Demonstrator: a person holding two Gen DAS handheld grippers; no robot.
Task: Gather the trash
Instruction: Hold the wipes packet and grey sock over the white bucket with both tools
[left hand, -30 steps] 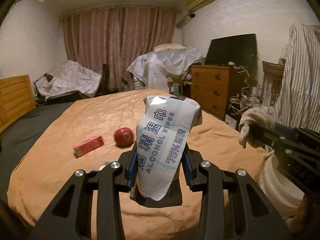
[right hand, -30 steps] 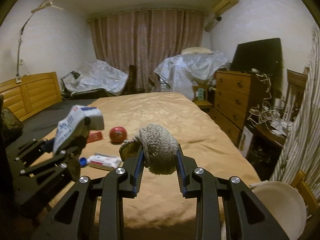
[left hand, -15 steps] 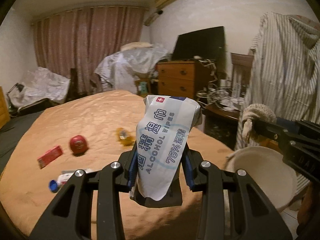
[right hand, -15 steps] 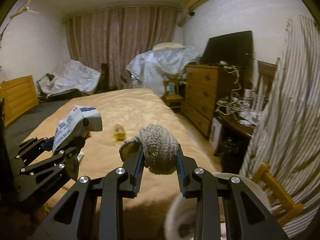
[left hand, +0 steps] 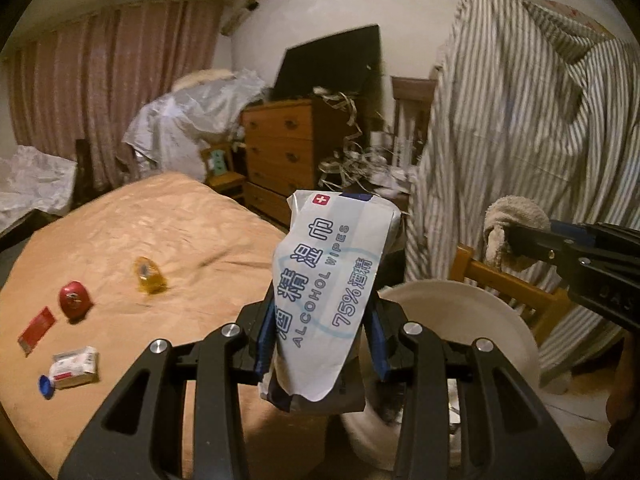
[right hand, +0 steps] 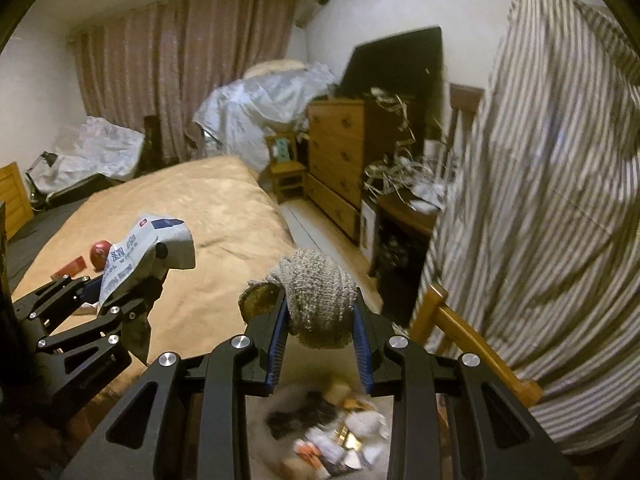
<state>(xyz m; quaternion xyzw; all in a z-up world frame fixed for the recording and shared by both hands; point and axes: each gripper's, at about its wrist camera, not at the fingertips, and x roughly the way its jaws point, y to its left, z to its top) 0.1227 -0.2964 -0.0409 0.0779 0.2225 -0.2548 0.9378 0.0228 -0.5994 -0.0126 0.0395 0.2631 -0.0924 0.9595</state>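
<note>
My left gripper (left hand: 320,340) is shut on a white alcohol wipes pack (left hand: 332,292), which stands upright between the pads; the pack (right hand: 140,256) shows at the left of the right wrist view too. My right gripper (right hand: 318,328) is shut on a balled grey knitted cloth (right hand: 318,300), seen as well at the right of the left wrist view (left hand: 516,216). A white round bin (left hand: 460,320) stands beside the bed, partly behind the pack. In the right wrist view the bin's trash (right hand: 332,436) lies directly below the right fingers.
On the tan bed (left hand: 140,240) lie a red round object (left hand: 74,298), a red flat box (left hand: 36,326), a yellow wrapper (left hand: 148,276), a small white pack (left hand: 74,368) and a blue cap (left hand: 46,386). A striped sheet (left hand: 520,140) over a wooden chair (left hand: 504,284) stands at right, a dresser (left hand: 280,156) behind.
Both grippers have swung to the right, off the bed toward the white bin. The bin has come into full view, with its trash now under the right gripper. Both grips are unchanged.
</note>
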